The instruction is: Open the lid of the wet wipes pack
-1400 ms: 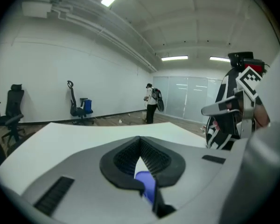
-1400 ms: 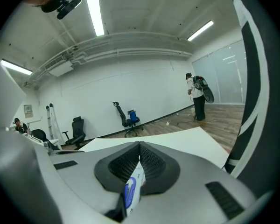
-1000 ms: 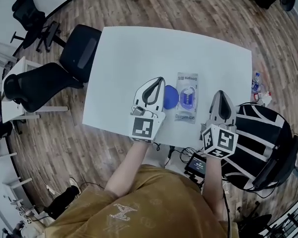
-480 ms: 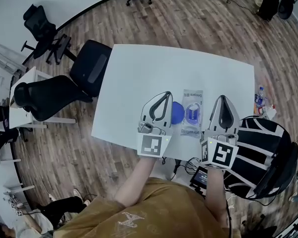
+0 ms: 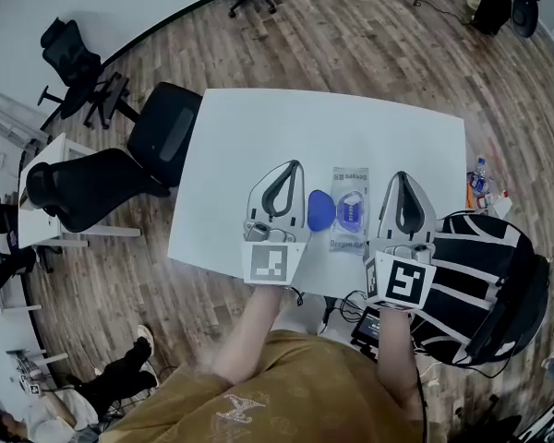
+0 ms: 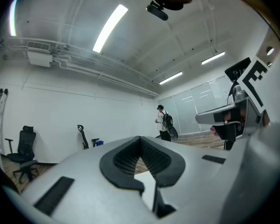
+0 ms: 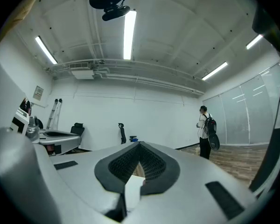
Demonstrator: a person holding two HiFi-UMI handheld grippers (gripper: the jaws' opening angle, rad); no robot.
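Judging the task done: blue oval lid lies flipped open beside clear plastic wipes pack; left tool, right tool closed, empty.

the left gripper has its jaws closed tip to tip. far beyond stands a person wearing a backpack — an office chair far left.

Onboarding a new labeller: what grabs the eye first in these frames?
Two handheld tools with marker cubes, the left tool and the right tool, both shut and empty, flank the wet wipes pack near the front edge of the white table. A blue round piece, apparently the lid flipped open, lies against the pack's left side, close to the left tool.
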